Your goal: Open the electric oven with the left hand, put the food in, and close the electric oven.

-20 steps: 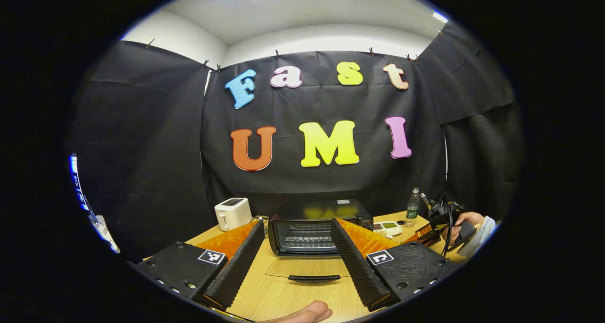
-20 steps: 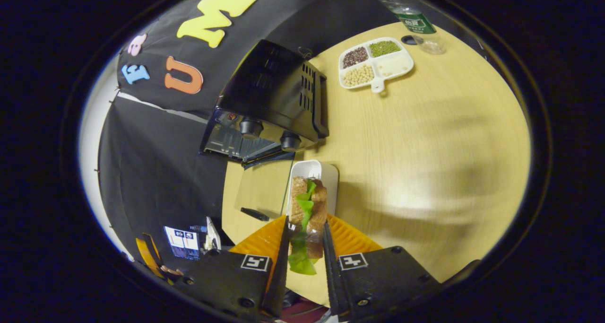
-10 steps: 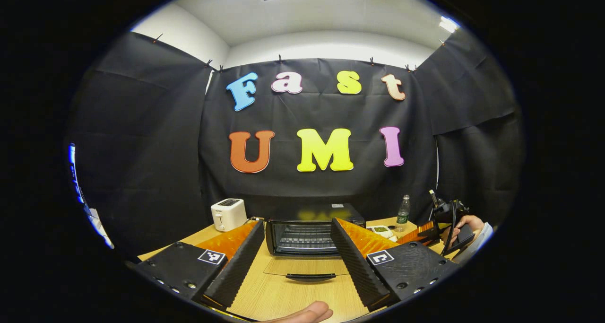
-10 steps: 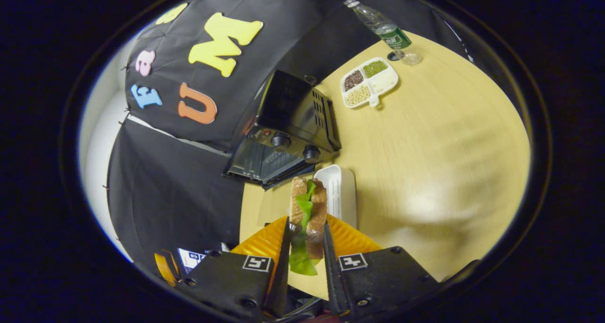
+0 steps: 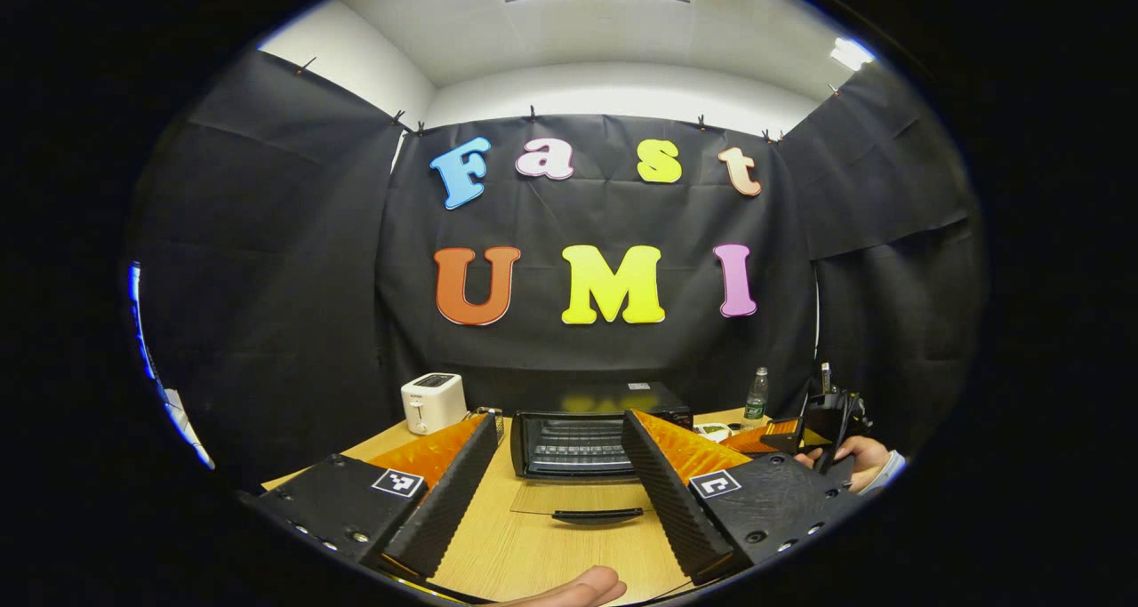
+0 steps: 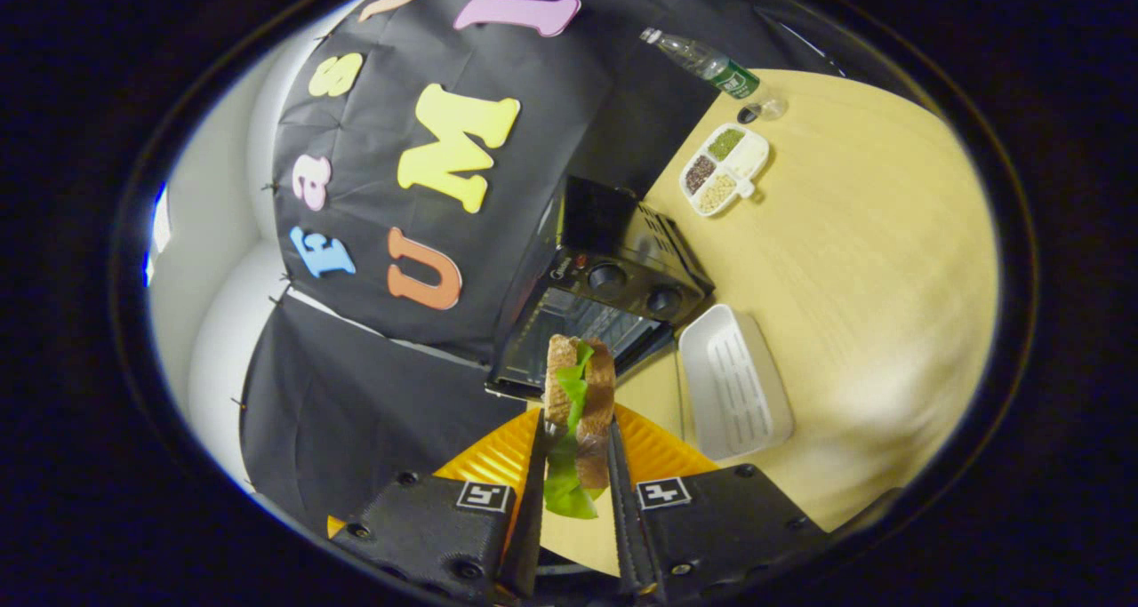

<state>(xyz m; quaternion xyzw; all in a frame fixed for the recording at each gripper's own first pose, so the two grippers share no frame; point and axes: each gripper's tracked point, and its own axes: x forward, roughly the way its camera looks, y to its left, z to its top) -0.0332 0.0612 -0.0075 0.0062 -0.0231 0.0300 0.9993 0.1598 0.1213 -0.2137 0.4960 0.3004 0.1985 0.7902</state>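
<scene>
The black electric oven (image 5: 587, 429) stands at the back of the wooden table with its glass door (image 5: 582, 505) folded flat and its wire rack bare. My left gripper (image 5: 560, 447) is open, held back from the oven with nothing between its fingers. In the right gripper view the oven (image 6: 605, 296) lies ahead, rolled to one side, its opening facing me. My right gripper (image 6: 575, 434) is shut on a sandwich (image 6: 578, 394) of brown bread and green lettuce, held in the air before the oven's opening. The right gripper (image 5: 782, 434) and a hand (image 5: 853, 456) show at the far right of the left gripper view.
A white toaster (image 5: 433, 403) stands left of the oven. An empty white tray (image 6: 733, 380) lies beside the oven door. A divided dish of beans (image 6: 722, 158) and a plastic bottle (image 6: 711, 60) sit farther back on the table (image 6: 871, 260). A fingertip (image 5: 578, 587) shows at the bottom edge.
My right gripper has lifted the sandwich off the white tray and swung it toward the oven's opening. My left gripper has drawn back slightly and stays open.
</scene>
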